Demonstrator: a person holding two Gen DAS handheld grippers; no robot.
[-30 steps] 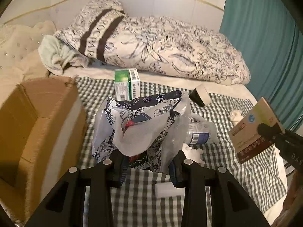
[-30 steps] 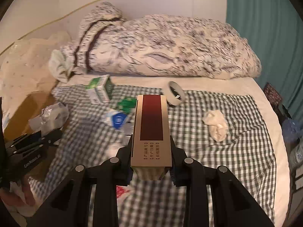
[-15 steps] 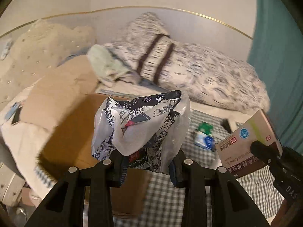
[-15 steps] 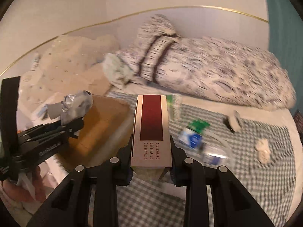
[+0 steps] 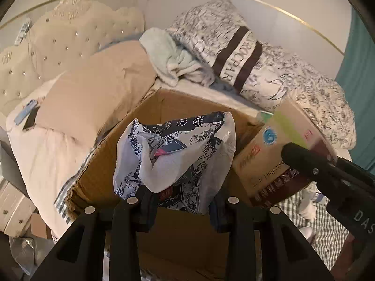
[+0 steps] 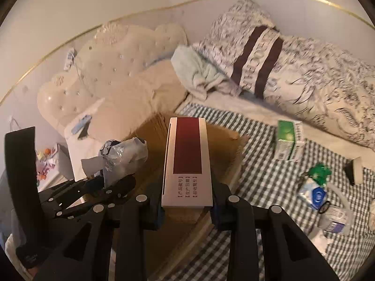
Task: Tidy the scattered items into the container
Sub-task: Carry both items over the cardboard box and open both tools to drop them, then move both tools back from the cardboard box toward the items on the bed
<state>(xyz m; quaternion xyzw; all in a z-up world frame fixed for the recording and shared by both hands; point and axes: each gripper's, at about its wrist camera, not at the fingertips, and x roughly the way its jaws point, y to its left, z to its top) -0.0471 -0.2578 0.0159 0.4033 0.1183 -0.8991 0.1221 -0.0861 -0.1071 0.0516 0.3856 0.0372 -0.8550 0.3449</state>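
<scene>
Pinching a crumpled floral bag (image 5: 178,154) is the left hand-held gripper (image 5: 180,201), and below and beyond it the open cardboard box (image 5: 164,107) fills the centre of the left view, so the bag is judged to hang over the opening. A long box (image 6: 187,161) with a dark red panel is clamped between the pads of the right hand-held gripper (image 6: 187,205), its long axis running forward along the fingers toward the cardboard box's far edge. From the right view the cardboard box lies ahead and slightly to the left, so the left hand-held gripper is judged the nearer. Only the right view shows what is left on the checked bedcover (image 6: 257,164) at the right of the frame: a green carton (image 6: 289,140), a blue packet (image 6: 314,193), a green scrap (image 6: 320,169). Only the left view shows the cardboard box's brown interior.
</scene>
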